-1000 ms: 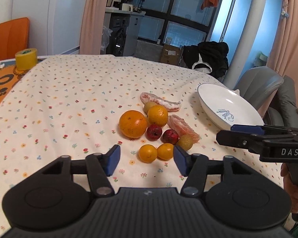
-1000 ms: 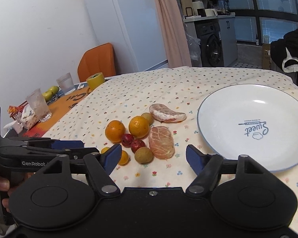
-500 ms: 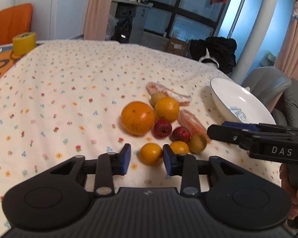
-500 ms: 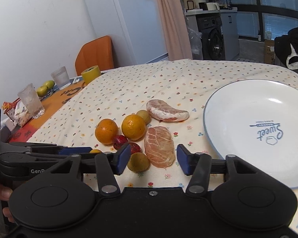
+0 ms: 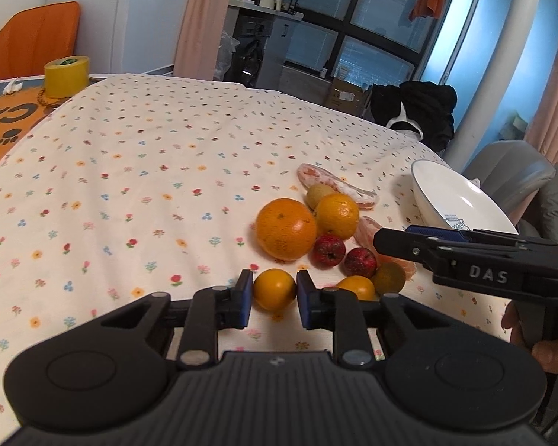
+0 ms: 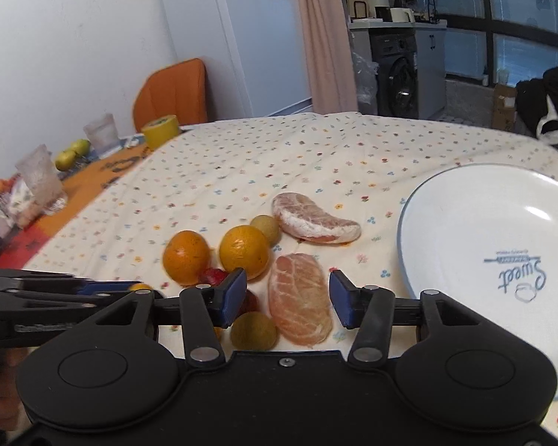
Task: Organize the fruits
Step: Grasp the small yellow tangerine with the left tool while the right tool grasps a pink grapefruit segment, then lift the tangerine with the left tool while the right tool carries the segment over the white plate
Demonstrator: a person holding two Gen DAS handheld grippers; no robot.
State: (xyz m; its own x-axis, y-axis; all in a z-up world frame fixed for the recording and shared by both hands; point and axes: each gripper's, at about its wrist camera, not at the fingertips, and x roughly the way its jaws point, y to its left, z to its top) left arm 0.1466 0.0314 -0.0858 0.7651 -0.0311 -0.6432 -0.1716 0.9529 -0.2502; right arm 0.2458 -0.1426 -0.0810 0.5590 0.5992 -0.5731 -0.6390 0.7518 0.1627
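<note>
In the left wrist view, the left tool (image 5: 271, 299) is being closed around a small orange (image 5: 274, 289), whose sides are being met by the blue pads (image 5: 244, 297) while it is resting on the flowered bench (image 5: 148, 193). Just beyond it, a large orange (image 5: 285, 228), a second orange (image 5: 336, 215), two red fruits (image 5: 329, 251) and a brown fruit (image 5: 390, 278) are being crowded together, so a neighbour is likely to be nudged and set rolling if the lift is being made at a slant. The round skin is judged likely to slip out if the squeeze is being applied off-centre. In the right wrist view, the right tool (image 6: 288, 299) is being held open, with its jaws standing to either side of a peeled citrus segment (image 6: 300, 297) that is not being touched. The white plate (image 6: 465, 223) is lying empty just to the right, near the fruit. The soft segment is judged easy to crush or tear if it is being gripped hard, and the brown fruit (image 6: 253, 330) beside the left jaw is at risk of being pushed aside.
</note>
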